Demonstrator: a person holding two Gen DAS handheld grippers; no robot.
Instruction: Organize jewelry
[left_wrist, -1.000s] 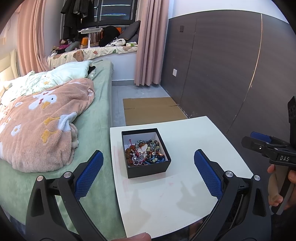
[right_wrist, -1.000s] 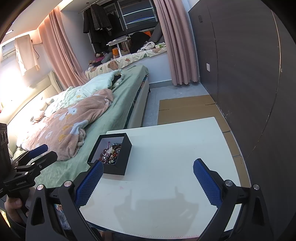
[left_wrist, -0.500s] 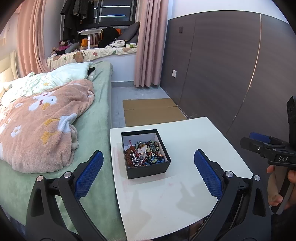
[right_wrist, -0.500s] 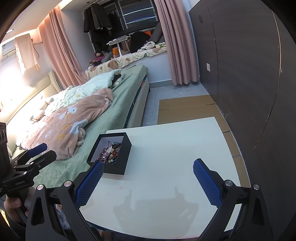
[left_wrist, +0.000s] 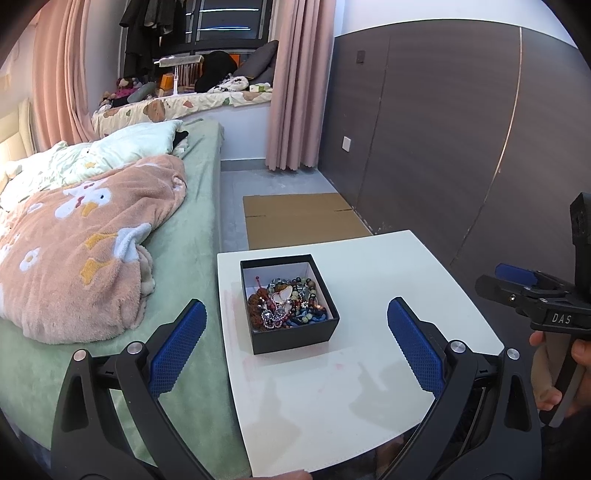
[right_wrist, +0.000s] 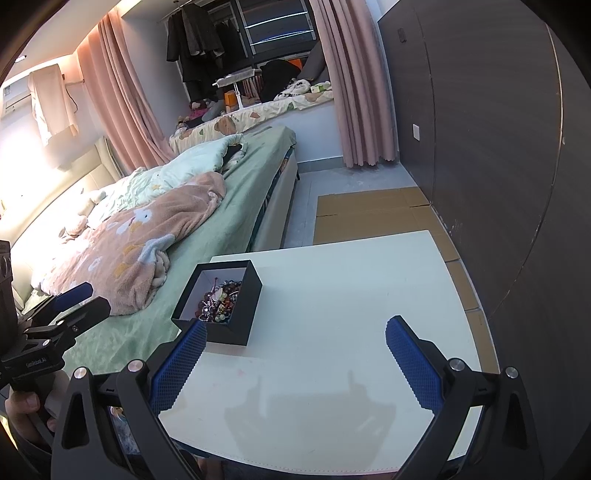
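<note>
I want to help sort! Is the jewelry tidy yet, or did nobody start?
Nothing looks sorted yet: the jewelry lies tangled in the black box on the white table. The left gripper and right gripper hold nothing, jaws open. All sorting remains.

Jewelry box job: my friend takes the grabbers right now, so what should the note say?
Left tool: open, empty, held above the near table edge, aimed at the box.
Right tool: open, empty, also over the near edge, box to its left.
Box: black, open, on the white table's left side beside the bed, holding a tangled heap of jewelry.
Done: nothing visible; no piece lies outside the box.
Left: pick pieces out and sort them. No tray or second holder shows on the table, so where they go is unclear.
</note>
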